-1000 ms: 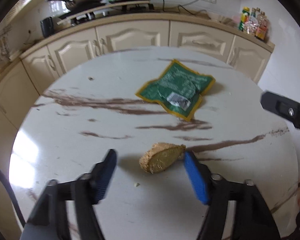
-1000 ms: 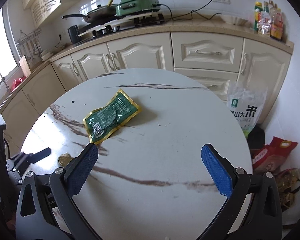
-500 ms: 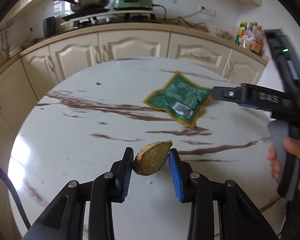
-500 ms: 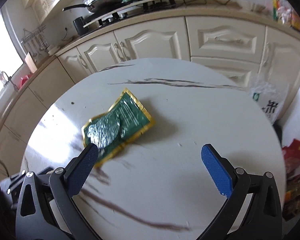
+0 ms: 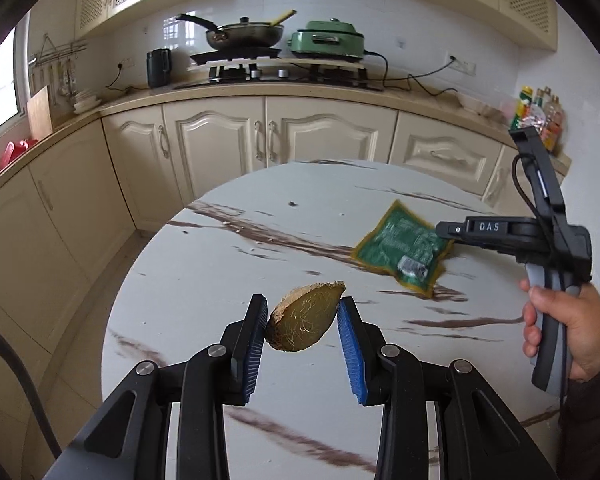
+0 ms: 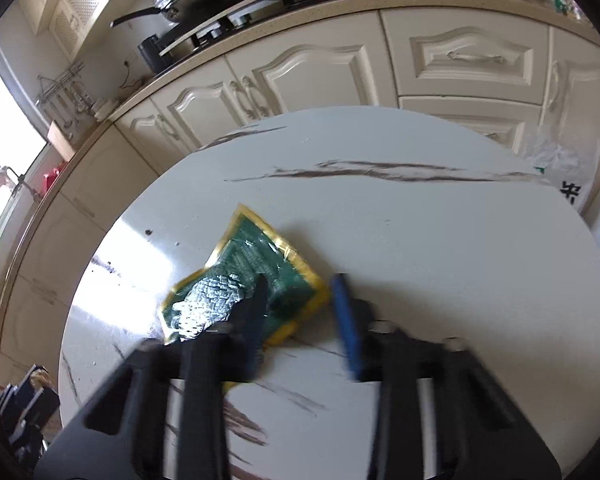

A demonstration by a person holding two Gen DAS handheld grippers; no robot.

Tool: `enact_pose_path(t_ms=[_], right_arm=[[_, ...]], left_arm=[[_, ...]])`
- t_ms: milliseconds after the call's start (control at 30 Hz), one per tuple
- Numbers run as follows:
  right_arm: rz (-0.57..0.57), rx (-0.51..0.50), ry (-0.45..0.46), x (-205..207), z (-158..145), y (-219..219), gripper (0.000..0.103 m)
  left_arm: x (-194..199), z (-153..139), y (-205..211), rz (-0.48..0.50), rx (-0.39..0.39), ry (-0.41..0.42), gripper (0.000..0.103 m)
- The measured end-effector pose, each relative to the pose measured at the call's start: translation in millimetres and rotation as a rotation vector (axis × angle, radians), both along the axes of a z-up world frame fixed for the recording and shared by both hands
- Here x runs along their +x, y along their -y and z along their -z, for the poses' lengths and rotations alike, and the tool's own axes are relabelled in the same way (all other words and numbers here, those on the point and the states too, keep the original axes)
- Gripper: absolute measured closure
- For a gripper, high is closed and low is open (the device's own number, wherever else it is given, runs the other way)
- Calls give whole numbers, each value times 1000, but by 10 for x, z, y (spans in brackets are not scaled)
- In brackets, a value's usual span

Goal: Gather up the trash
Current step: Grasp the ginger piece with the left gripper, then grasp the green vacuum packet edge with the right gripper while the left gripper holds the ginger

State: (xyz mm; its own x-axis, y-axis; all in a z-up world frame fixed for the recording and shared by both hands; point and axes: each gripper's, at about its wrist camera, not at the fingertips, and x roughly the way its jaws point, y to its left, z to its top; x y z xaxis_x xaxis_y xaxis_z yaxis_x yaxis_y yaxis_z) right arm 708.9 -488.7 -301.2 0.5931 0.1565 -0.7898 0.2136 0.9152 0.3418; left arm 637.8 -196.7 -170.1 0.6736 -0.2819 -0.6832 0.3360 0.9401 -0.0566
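Note:
My left gripper point(image 5: 302, 316) is shut on a brown, half-round food scrap point(image 5: 302, 322) and holds it lifted above the round white marble table point(image 5: 204, 264). A green snack wrapper with a yellow border point(image 6: 256, 284) lies on the table; it also shows in the left wrist view point(image 5: 400, 246). My right gripper point(image 6: 300, 292) is down at the wrapper's near right corner, its jaws partly closed around that edge and blurred by motion. In the left wrist view the right gripper point(image 5: 454, 230) reaches over the wrapper from the right.
Cream kitchen cabinets point(image 5: 220, 136) curve behind the table, with a stove, pan point(image 5: 240, 34) and green cooker point(image 5: 328, 42) on the counter. A white rice bag point(image 6: 560, 176) stands on the floor past the table's right edge. A few small crumbs lie on the table.
My left gripper closed on the food scrap and lifted it off the table. My right gripper moved down to the wrapper and its jaws narrowed from wide open.

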Motion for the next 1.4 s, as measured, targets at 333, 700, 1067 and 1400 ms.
enact_pose_path(t_ms=[333, 700, 1067, 1400], right_arm=[[16, 100, 30, -146, -4, -56, 88], [96, 220, 25, -252, 70, -244, 63], [70, 255, 55, -52, 181, -350, 95], [-41, 192, 160, -118, -143, -685, 101]], left_arm=[[-182, -33, -157, -28, -14, -10, 70], [-334, -154, -371, -22, -31, 8, 70], [-377, -200, -608, -45, -29, 1, 70], [-353, -208, -757, -67, -44, -16, 70]])
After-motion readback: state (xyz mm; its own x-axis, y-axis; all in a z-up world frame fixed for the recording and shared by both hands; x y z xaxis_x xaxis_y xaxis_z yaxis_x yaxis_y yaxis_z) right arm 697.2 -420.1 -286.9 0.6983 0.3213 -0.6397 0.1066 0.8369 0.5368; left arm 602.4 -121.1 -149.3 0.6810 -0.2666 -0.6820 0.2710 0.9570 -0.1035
